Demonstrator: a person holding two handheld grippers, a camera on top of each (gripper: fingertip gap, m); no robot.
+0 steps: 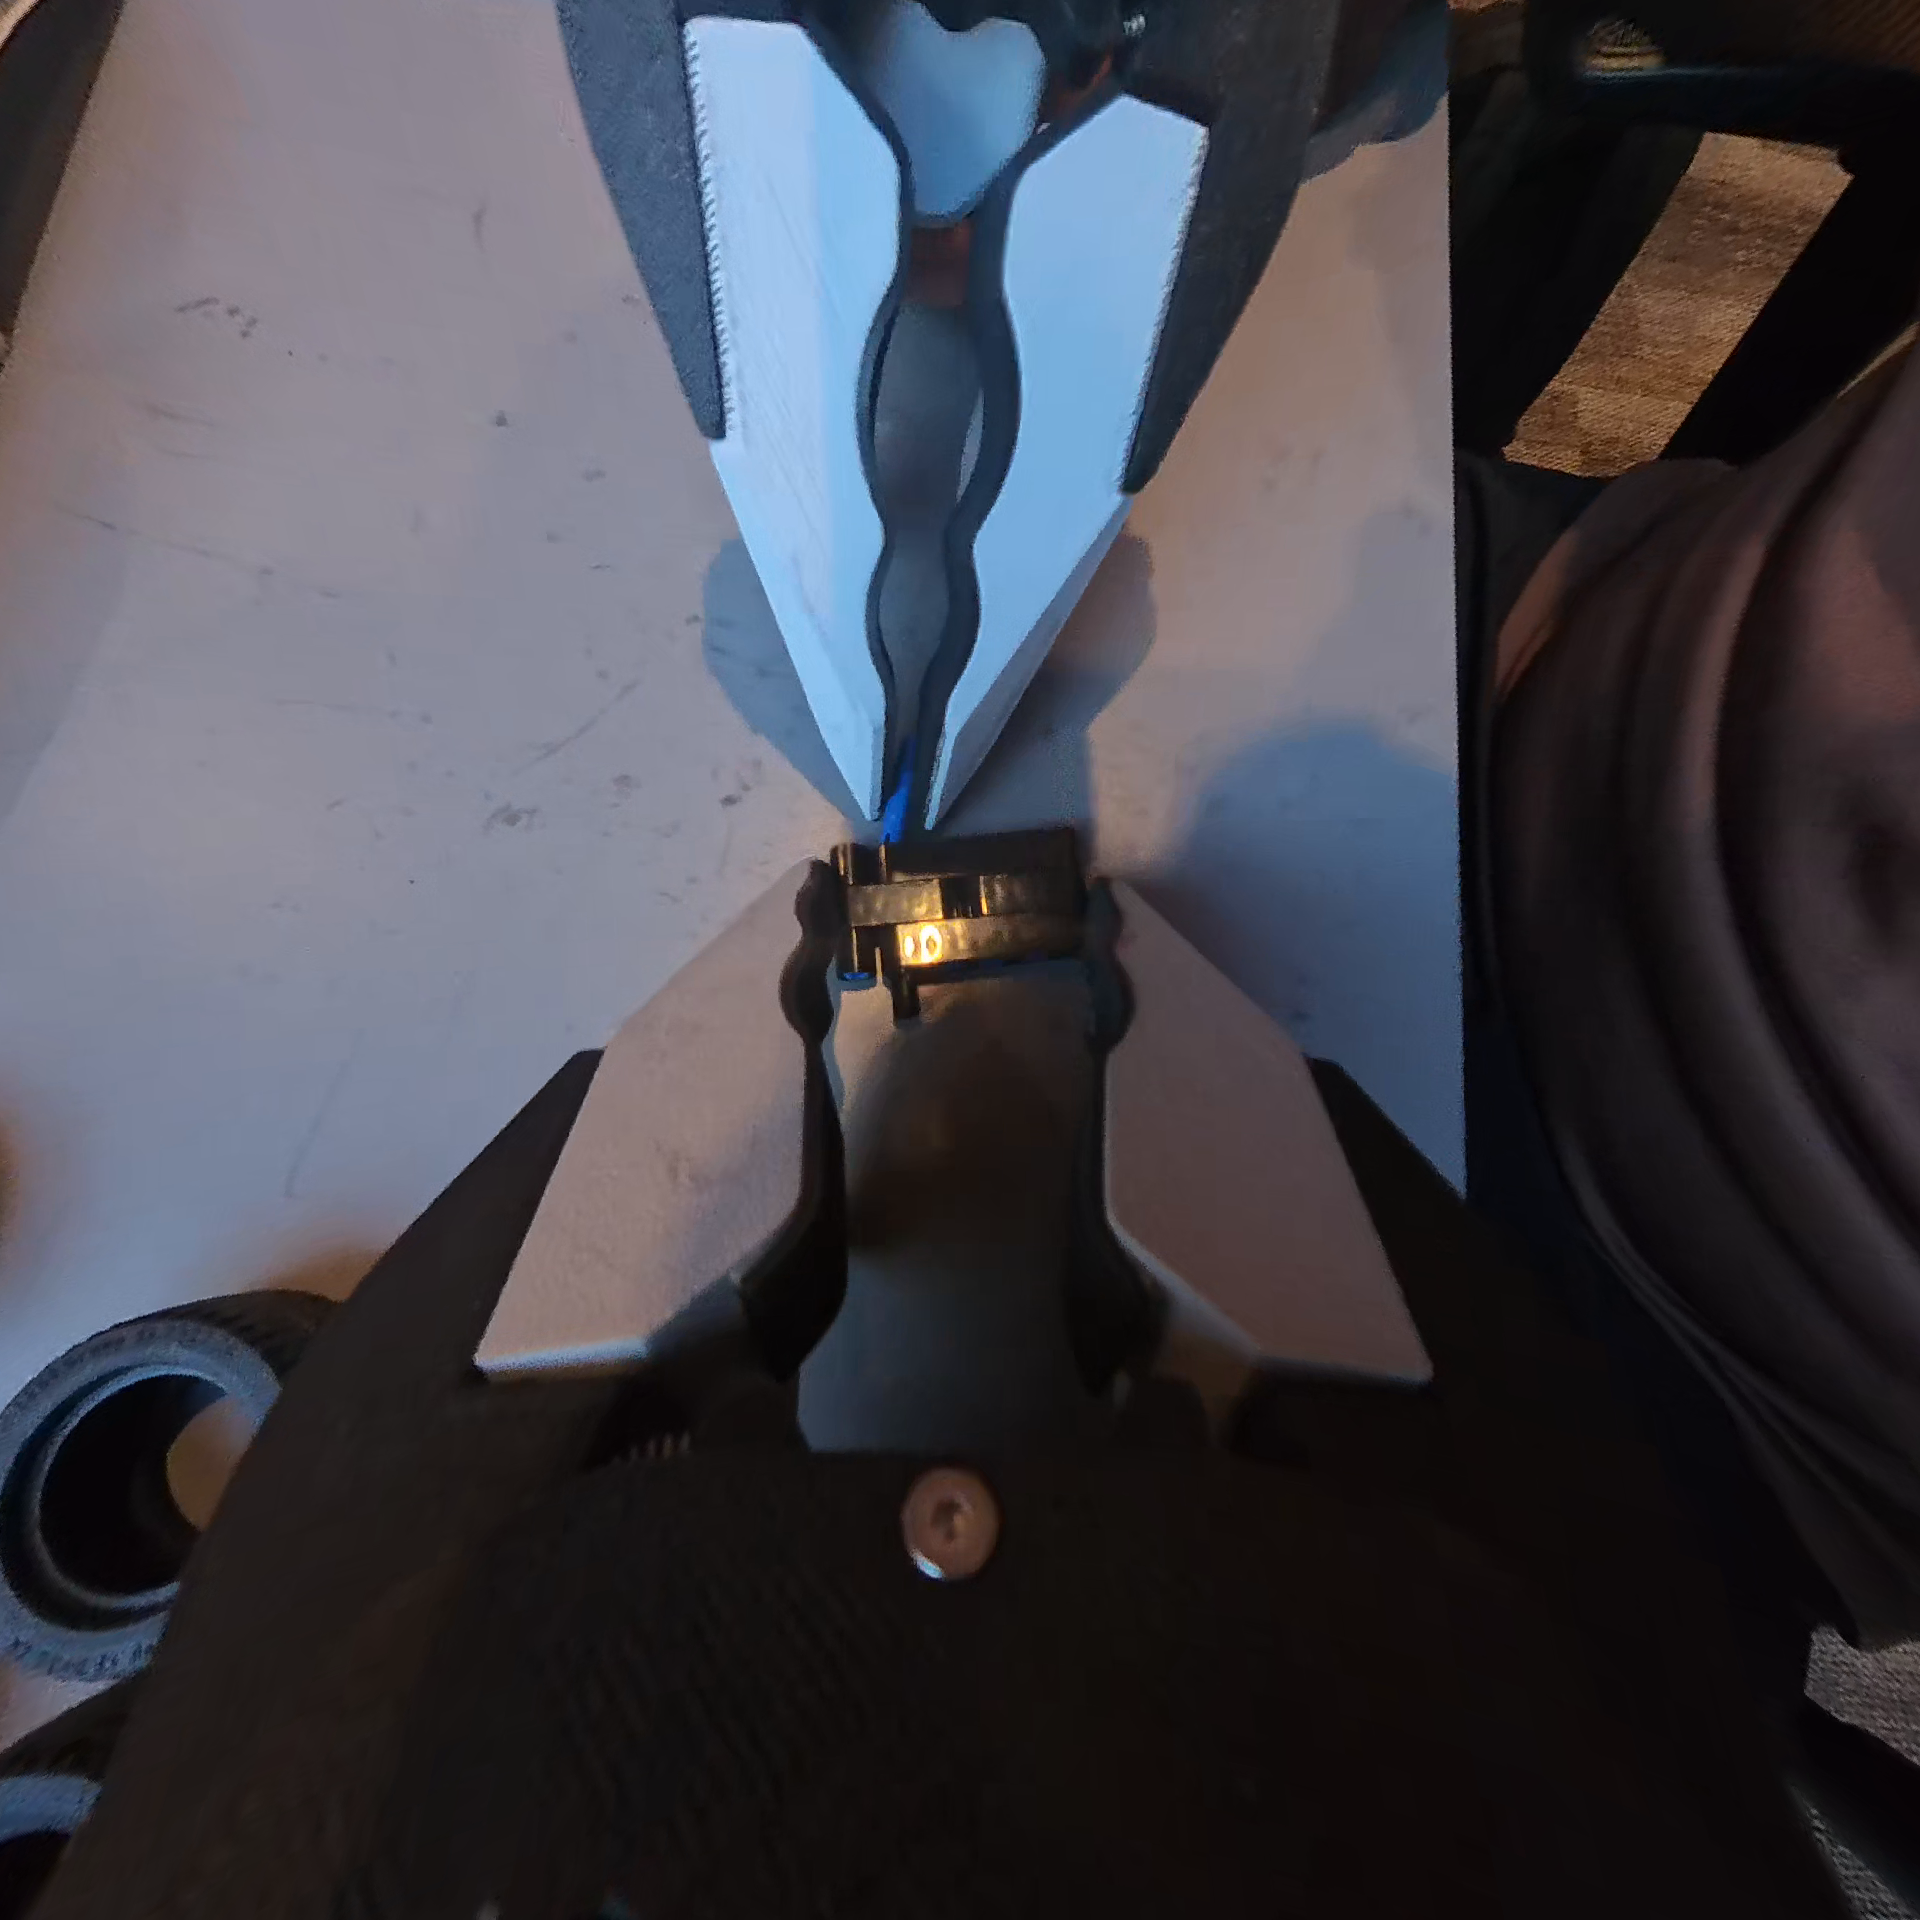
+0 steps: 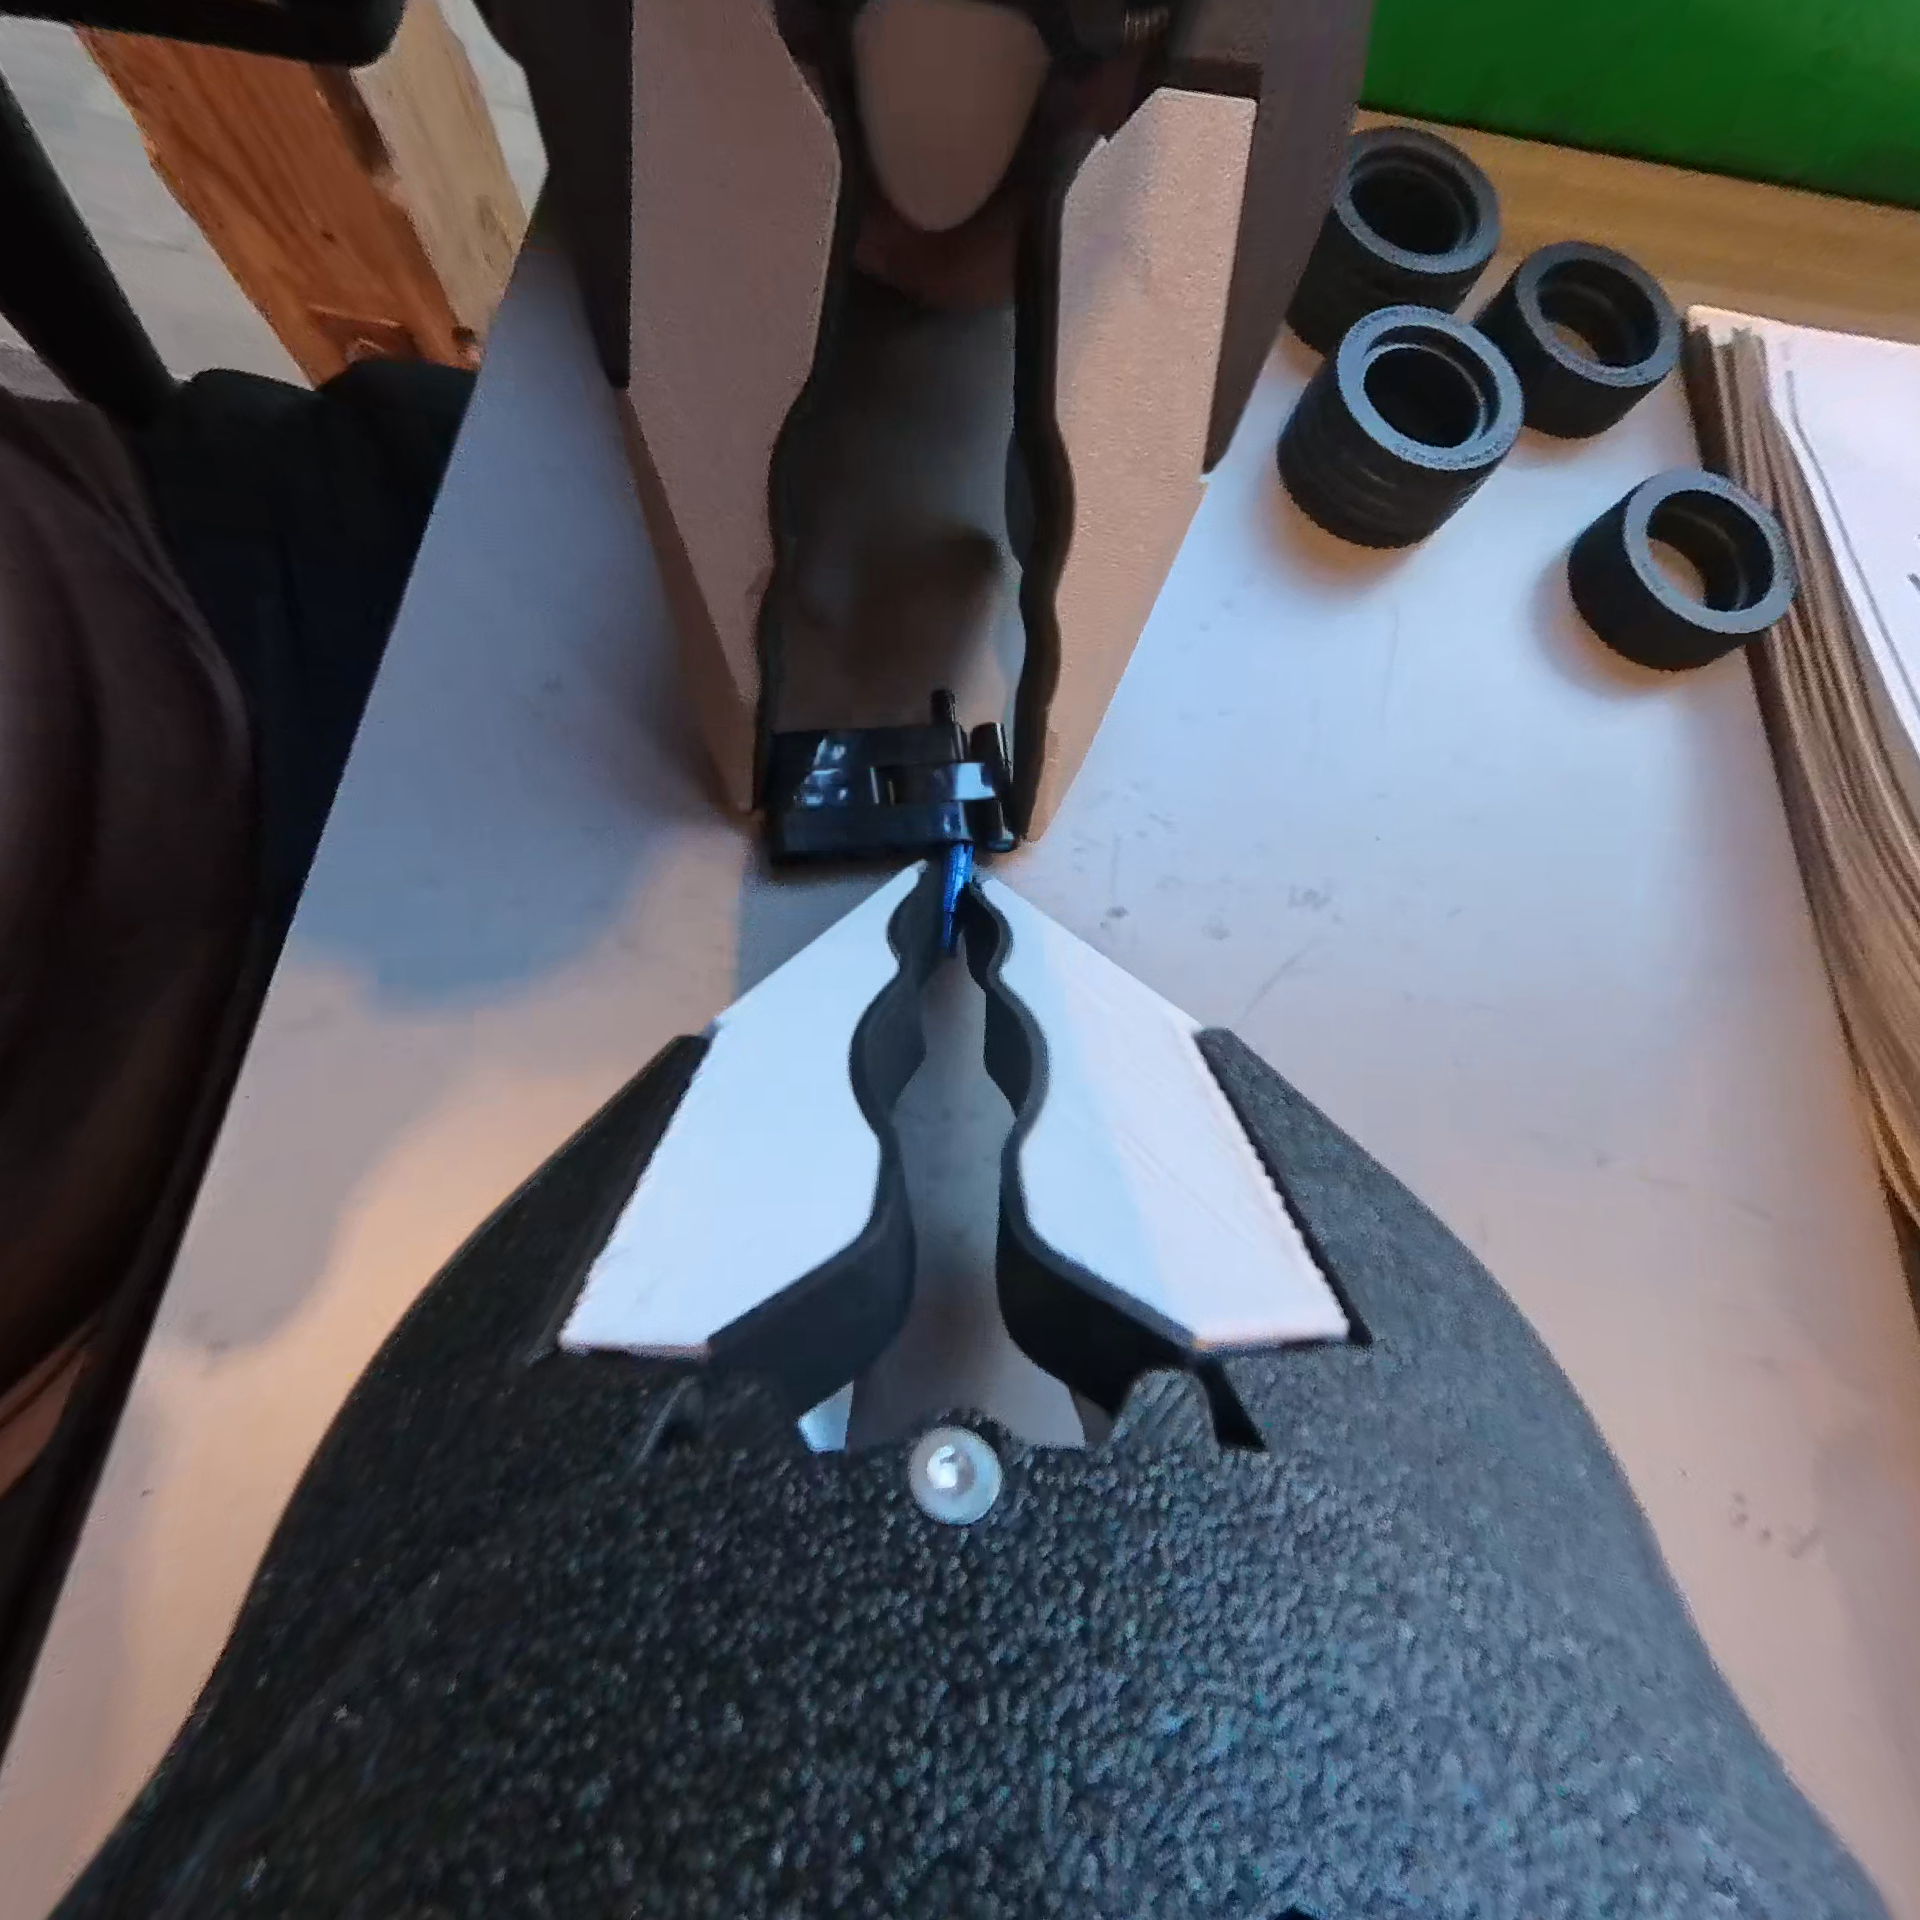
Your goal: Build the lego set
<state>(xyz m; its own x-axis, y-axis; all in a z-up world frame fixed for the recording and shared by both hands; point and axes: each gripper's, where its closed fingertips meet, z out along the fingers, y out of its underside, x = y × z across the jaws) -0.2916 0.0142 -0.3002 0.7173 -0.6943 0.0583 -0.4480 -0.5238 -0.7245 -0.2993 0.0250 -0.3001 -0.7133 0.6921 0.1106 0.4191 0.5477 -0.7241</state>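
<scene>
My left gripper is shut on a small black lego assembly and holds it above the white table. It also shows in the right wrist view, between the left gripper's tips at the top. My right gripper is shut on a small blue pin. The pin's tip touches the edge of the black assembly. In the left wrist view the right gripper comes in from the top with the blue pin between its tips.
Several black rubber tyres lie on the table at the upper right of the right wrist view, next to a stack of paper sheets. One tyre shows at the left wrist view's lower left. A person's dark clothing is beyond the table edge. My two grippers' fingertips are within a few centimetres of each other.
</scene>
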